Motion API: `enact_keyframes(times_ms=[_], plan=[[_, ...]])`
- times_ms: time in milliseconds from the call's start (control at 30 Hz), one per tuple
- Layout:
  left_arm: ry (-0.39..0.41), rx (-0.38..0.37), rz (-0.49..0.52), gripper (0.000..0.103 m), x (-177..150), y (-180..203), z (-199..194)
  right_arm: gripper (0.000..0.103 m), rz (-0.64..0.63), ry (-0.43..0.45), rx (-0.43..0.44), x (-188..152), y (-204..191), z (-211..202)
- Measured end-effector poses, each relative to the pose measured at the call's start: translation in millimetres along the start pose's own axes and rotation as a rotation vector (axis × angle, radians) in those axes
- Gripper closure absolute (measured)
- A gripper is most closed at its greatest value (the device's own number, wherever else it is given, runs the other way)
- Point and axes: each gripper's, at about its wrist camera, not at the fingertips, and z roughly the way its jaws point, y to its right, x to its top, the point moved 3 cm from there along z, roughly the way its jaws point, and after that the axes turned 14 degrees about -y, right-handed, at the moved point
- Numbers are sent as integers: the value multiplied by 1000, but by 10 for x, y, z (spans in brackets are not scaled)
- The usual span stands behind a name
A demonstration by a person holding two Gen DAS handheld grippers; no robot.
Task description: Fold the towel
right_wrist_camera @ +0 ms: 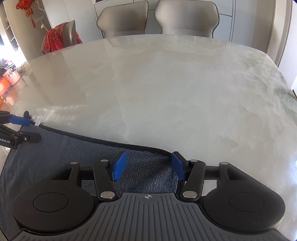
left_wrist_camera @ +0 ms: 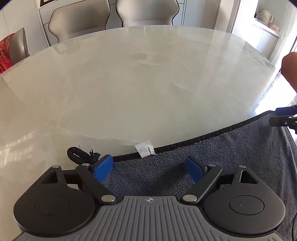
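A dark blue-grey towel [left_wrist_camera: 213, 159] with a black hem lies flat on the near part of the marble table [left_wrist_camera: 130, 83]. It has a white label [left_wrist_camera: 145, 151] and a black hanging loop [left_wrist_camera: 81, 154] at its far left corner. My left gripper [left_wrist_camera: 149, 169] is open, jaws wide, just above that corner. The towel also shows in the right wrist view [right_wrist_camera: 74, 148]. My right gripper [right_wrist_camera: 148, 166] is open over the towel's far right corner. Each gripper shows at the edge of the other's view, the right one [left_wrist_camera: 284, 115] and the left one [right_wrist_camera: 18, 129].
Grey chairs [right_wrist_camera: 157, 20] stand along the table's far side. A chair with a red cloth [right_wrist_camera: 57, 37] stands at the left. A shelf with a white kettle [left_wrist_camera: 265, 16] is at the back right. The table's right edge [right_wrist_camera: 278, 74] curves away.
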Motion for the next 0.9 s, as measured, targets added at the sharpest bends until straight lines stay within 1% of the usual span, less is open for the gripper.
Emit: enact_keyframes(times_ms=[67, 133, 167, 233, 267, 333, 433, 500, 533, 600, 700, 800, 900], plan=[[12, -33, -38, 16, -76, -5, -136, 47, 6, -13, 2, -15, -5, -29], [31, -47, -43, 16, -153, 44, -277, 47, 5, -19, 31, -130, -14, -157], [45, -51, -35, 16, -270, 98, -395, 47, 4, -10, 56, -245, -11, -259], [49, -51, -34, 16, -420, 150, -510, 47, 1, 9, 106, -475, -4, -462], [50, -52, -36, 16, -503, 177, -562, 47, 26, 8, 120, -650, 46, -570], [20, -53, -61, 16, -727, 231, -630, 47, 64, 2, 124, -898, 120, -693], [-17, -43, -81, 16, -974, 275, -683, 47, 152, -17, 100, -1317, 227, -830], [-40, -19, -95, 16, -1144, 354, -722, 47, 201, -25, 85, -1546, 248, -873], [-53, -8, -105, 16, -1232, 397, -748, 48, 211, -31, 88, -1593, 244, -874], [-59, -6, -135, 16, -1319, 357, -736, 48, 244, -49, 82, -1704, 194, -861], [-77, -23, -193, 16, -1457, 362, -778, 50, 262, -60, 73, -1784, 108, -826], [-80, -38, -210, 16, -1610, 426, -808, 52, 295, -63, 54, -1851, 88, -796], [-87, -39, -199, 16, -1711, 488, -833, 55, 304, -56, 47, -1926, 58, -792]])
